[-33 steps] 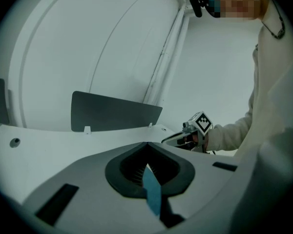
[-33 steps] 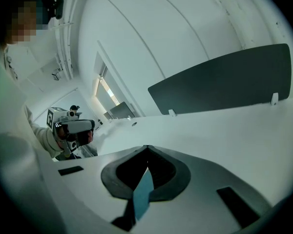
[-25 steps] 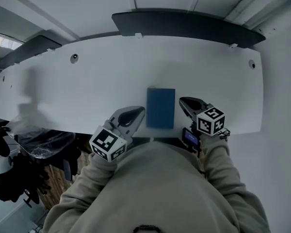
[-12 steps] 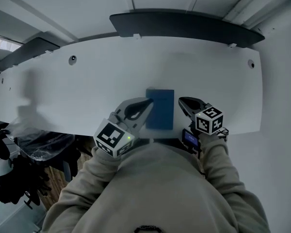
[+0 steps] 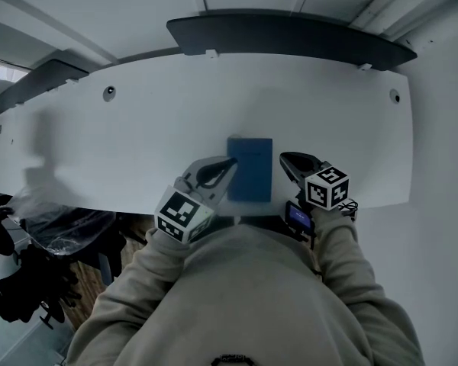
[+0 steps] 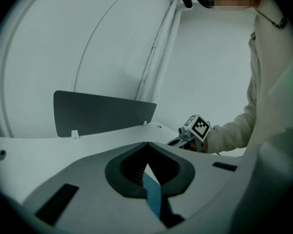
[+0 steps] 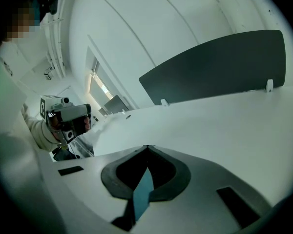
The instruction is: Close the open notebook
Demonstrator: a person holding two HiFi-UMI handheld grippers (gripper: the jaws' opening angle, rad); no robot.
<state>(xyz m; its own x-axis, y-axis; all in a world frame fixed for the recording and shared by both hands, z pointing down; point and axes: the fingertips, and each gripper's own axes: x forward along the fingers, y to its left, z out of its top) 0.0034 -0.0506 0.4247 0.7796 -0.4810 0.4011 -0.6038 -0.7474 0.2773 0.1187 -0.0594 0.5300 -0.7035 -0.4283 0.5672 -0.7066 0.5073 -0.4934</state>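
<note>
The notebook (image 5: pixel 250 168) lies shut, blue cover up, on the white table (image 5: pixel 137 128), close to the near edge and about midway between the two grippers. It lies flat and square to that edge.

The left gripper (image 5: pixel 230 161) reaches in from the near left, angled toward the far right and tipped a little downward. Its tip sits right at the notebook's left edge, near the far corner; I cannot tell whether it touches the cover. Its jaws are pressed together at the tips with nothing gripped. Its marker cube (image 5: pixel 183 214) sits near the table's near edge, and the sleeved forearm (image 5: pixel 130 280) runs back toward the person's body.

The right gripper (image 5: pixel 283 157) rests just right of the notebook, apart from it, pointing toward the far left and sloping down. Its jaws are also closed tip to tip and hold nothing. Its marker cube (image 5: pixel 326 187) faces up, and the right sleeve (image 5: pixel 351 265) bends in from the near right.

A dark panel (image 5: pixel 290 36) stands along the table's far edge
</note>
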